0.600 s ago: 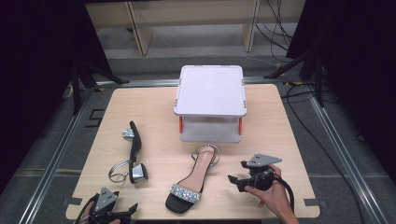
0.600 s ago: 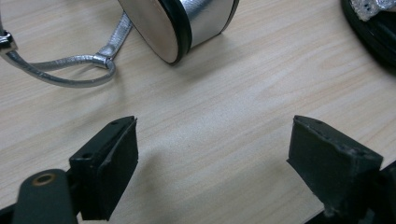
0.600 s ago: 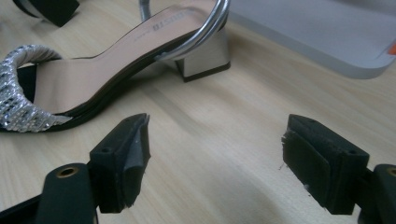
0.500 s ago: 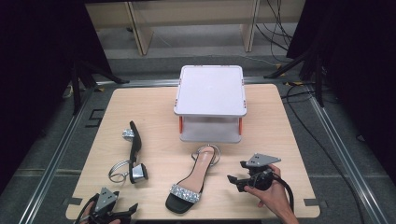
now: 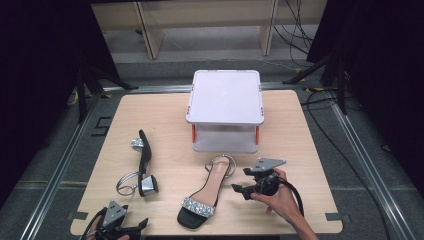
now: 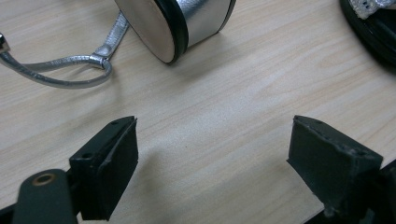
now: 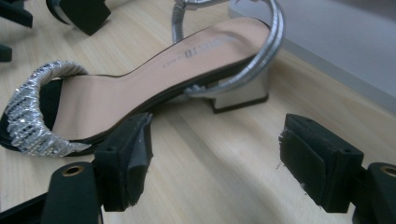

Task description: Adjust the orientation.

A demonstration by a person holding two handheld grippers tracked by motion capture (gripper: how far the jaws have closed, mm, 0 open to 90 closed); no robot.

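Observation:
Two silver block-heel sandals lie on the wooden table (image 5: 300,130). One sandal (image 5: 206,192) stands upright near the middle front, with its rhinestone toe band toward me. The other sandal (image 5: 143,167) lies on its side at the left. My right gripper (image 5: 241,180), held in a hand, hovers just right of the upright sandal (image 7: 154,65). It is open (image 7: 217,130), and bare table lies between its jaws. My left gripper (image 5: 137,230) rests open at the front left edge. Its jaws (image 6: 215,135) point toward the tipped sandal's silver heel (image 6: 187,23) and loose strap (image 6: 60,77).
A white lidded box on short legs (image 5: 225,100) stands at the back middle of the table, close behind the upright sandal's heel; in the right gripper view the box (image 7: 336,46) is at the upper right. Dark floor, metal rails and cables surround the table.
The right gripper has edged a little left, closer to the upright sandal. The left gripper and both sandals have not moved.

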